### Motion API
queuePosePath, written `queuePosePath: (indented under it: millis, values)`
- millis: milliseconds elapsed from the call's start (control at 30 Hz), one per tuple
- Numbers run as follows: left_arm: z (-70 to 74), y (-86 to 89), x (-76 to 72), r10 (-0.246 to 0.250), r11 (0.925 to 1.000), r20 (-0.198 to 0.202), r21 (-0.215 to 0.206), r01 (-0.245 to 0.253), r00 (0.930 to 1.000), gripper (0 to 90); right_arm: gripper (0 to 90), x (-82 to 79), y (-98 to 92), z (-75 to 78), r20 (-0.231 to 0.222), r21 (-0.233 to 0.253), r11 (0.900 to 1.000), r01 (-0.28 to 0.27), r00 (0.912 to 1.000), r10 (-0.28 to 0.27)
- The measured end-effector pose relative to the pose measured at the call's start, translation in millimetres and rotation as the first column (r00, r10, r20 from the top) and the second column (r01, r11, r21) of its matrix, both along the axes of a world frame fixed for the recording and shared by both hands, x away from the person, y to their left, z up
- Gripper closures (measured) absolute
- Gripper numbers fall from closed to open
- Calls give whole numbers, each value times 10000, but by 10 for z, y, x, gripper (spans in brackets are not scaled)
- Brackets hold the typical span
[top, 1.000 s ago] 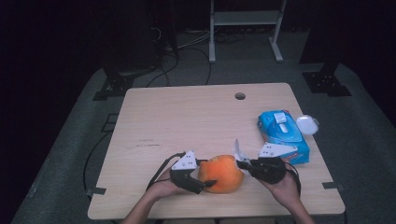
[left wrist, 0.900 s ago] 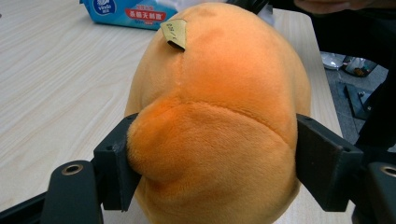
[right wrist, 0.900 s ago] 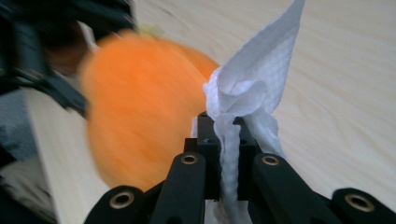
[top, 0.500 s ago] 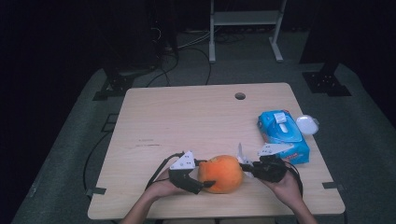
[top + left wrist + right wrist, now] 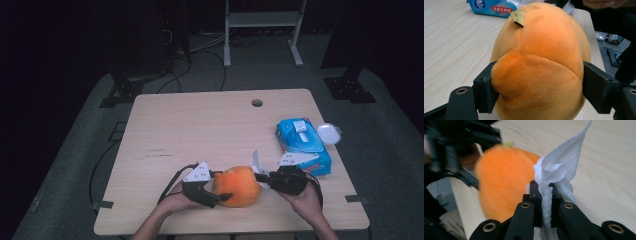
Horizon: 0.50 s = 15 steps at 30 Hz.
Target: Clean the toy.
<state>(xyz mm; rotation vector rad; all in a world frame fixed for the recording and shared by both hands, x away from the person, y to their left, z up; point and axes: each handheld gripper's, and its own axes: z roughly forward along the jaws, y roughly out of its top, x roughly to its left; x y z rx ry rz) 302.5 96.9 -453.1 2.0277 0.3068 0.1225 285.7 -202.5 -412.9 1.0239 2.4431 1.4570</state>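
Little has moved since the earlier frame: right claw (image 5: 261,176) edges its wipe (image 5: 256,162) closer to the plush (image 5: 237,186). Left claw (image 5: 220,186) pinches the plush at the tabletop's (image 5: 200,125) near edge; right claw pinches the wipe. Grasps done, wiping itself looks barely begun.

Left gripper (image 5: 216,189) and right gripper (image 5: 261,177): black bodies are each carrying a pale grey three-cornered plate on top, with black cables trailing back. Blocky black jaws are showing brass-coloured rivets at the pivots. The person's forearms are showing bare, no sleeves covering them.
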Motion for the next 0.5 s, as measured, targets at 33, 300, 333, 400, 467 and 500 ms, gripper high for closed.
queuePosePath:
  millis: [33,300,333,400,467,500]
  values:
    - [1,-18,-3,50,10000,-20,-61,-50,10000,235,857,-31,32,44,82,239,9995,-205,9998,203]
    - [54,-44,9,70,9990,-184,-438,-78,9998,145,857,-123,265,81,639,-467,9965,-687,9954,716]
    - [54,-44,9,70,9990,-184,-438,-78,9998,137,857,-123,265,81,639,-467,9965,-687,9954,716]
    - [41,-48,20,130,9985,-360,-529,-149,9993,150,857,-102,203,71,619,-536,9978,-395,9972,428]
    - [46,-49,22,254,9979,-409,-582,-278,9988,181,856,-99,190,75,641,-524,9982,-295,9974,328]
    - [78,-62,20,554,9951,-574,-782,-598,9968,268,856,-141,207,112,902,-384,9993,19,9959,15]
